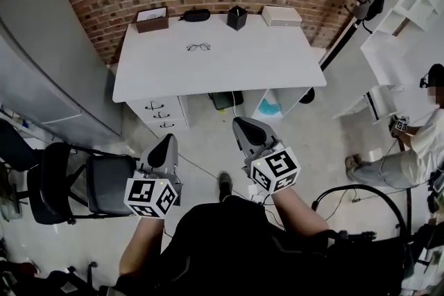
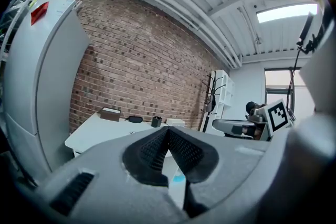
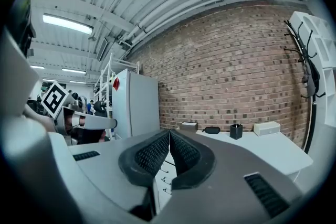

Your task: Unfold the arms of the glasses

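A pair of thin dark-framed glasses (image 1: 198, 47) lies near the middle of the white table (image 1: 277, 59) by the brick wall, with its arms folded as far as I can tell. My left gripper (image 1: 168, 143) and right gripper (image 1: 241, 126) hang in the air over the floor, well short of the table, pointing toward it. Both are shut with nothing between their jaws. In the left gripper view the left gripper (image 2: 168, 131) has its pads together; the right gripper (image 3: 169, 134) looks the same in its own view.
Along the table's back edge stand a brown box (image 1: 151, 19), a dark glasses case (image 1: 195, 14), a black pen cup (image 1: 236, 16) and a white box (image 1: 282, 15). Drawers (image 1: 161, 116) sit under the table. A black chair (image 1: 83, 180) is left; a person (image 1: 416, 142) sits right.
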`<state>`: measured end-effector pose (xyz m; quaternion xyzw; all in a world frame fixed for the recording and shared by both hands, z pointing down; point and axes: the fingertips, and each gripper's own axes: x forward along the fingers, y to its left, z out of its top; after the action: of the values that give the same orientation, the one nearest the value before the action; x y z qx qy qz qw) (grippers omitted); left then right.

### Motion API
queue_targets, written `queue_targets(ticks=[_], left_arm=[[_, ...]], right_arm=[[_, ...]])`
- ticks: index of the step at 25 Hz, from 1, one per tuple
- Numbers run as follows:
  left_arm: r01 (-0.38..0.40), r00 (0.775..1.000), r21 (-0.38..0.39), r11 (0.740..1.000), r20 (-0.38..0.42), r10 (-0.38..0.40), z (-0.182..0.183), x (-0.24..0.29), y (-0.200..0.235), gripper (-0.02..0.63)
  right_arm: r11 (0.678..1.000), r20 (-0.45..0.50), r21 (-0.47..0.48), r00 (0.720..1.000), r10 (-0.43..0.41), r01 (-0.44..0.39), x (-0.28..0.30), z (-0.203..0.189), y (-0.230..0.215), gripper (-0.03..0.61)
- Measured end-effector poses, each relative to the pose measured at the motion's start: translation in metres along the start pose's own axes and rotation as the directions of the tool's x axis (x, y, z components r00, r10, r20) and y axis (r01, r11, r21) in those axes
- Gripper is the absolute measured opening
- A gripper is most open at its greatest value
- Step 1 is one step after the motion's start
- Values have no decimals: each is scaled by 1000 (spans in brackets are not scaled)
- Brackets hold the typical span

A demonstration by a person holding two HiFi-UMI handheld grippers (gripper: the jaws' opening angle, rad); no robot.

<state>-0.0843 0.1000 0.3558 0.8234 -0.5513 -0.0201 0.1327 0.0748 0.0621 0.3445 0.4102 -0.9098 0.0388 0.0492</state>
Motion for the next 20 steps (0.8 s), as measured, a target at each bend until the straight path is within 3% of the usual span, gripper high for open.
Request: queue_targets(ticks=[12, 20], left_arm=[[-33, 999, 11, 999, -28, 33, 15, 122, 3, 6], [-54, 997, -8, 999, -48, 53, 8, 168, 3, 6]], right_arm=[[998, -14, 34, 999, 51, -51, 57, 2, -99, 8], [997, -26, 20, 996, 80, -80, 73, 0, -145, 8]])
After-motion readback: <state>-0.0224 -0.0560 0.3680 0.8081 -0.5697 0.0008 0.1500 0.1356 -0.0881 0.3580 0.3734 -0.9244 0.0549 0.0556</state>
